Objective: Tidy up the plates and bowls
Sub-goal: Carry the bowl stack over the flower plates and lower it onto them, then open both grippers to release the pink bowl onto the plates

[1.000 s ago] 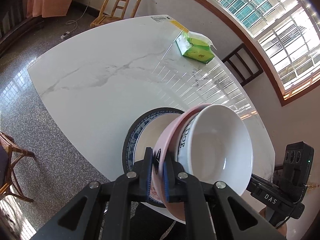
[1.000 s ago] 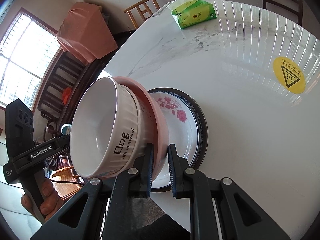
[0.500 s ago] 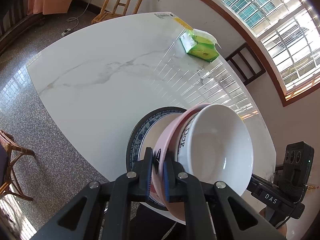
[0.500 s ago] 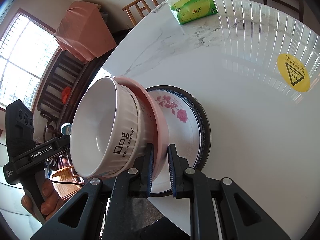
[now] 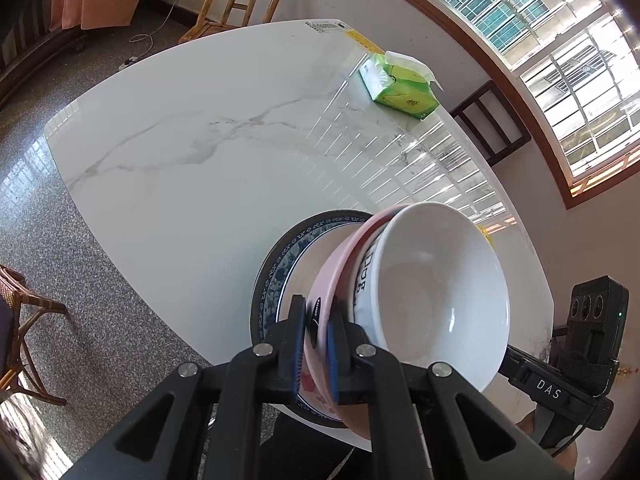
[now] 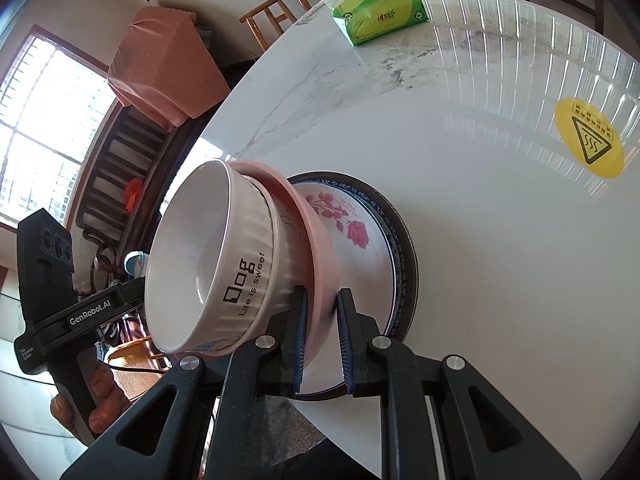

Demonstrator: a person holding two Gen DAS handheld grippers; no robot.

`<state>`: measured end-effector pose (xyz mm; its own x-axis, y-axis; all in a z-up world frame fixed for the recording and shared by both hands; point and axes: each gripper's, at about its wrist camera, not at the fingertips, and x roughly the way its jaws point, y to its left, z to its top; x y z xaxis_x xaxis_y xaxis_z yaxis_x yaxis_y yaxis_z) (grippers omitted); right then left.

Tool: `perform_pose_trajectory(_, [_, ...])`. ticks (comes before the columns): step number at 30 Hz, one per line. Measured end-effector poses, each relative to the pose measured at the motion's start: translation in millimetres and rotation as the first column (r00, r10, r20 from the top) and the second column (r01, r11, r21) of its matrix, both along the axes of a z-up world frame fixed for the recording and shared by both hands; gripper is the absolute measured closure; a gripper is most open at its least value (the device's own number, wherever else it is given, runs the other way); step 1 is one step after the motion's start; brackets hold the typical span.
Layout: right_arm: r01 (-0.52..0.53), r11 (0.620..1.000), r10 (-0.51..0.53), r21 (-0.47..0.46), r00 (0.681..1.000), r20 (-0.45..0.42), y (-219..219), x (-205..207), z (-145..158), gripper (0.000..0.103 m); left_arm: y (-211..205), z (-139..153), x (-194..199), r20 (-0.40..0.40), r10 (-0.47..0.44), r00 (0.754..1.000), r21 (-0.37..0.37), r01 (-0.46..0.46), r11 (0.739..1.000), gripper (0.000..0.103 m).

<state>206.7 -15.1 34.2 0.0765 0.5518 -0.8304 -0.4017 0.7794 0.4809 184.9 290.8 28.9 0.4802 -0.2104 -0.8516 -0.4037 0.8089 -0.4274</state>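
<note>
A white ribbed bowl (image 5: 436, 296) (image 6: 212, 256) sits nested in a pink bowl (image 5: 332, 272) (image 6: 312, 232). Both are held tilted above a stack of plates: a white rose-patterned plate (image 6: 352, 236) on a blue-rimmed plate (image 5: 280, 264) (image 6: 400, 232) near the table's front edge. My left gripper (image 5: 316, 344) is shut on the pink bowl's rim from one side. My right gripper (image 6: 322, 340) is shut on the pink bowl's rim from the opposite side.
The white marble table (image 5: 200, 128) (image 6: 480, 184) carries a green tissue pack (image 5: 400, 88) (image 6: 380, 14) at its far side and a yellow warning sticker (image 6: 588, 142). Wooden chairs (image 5: 236, 0) stand around the table. A pink-covered piece of furniture (image 6: 168, 64) stands at the wall.
The two grippers and the nested bowls have drawn slightly nearer over the plates; the grip on the pink rim is unchanged.
</note>
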Motion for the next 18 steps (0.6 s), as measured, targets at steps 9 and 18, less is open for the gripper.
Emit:
perform_pose_trajectory(9, [0.023,0.999,-0.025,0.043,0.999,0.042,-2.7,-1.9,0.3,0.085,-1.4,-3.0,-9.3,0.095,0.023,0.995,0.068,-0.030,0.997,0.083])
perform_pose_trajectory(18, [0.026,1.000,-0.027,0.010,0.992,0.122,1.8,-6.1,3.8,0.083,1.6,-11.5,-19.8,0.193,0.058,0.980,0.107,-0.080,0.991,0.068])
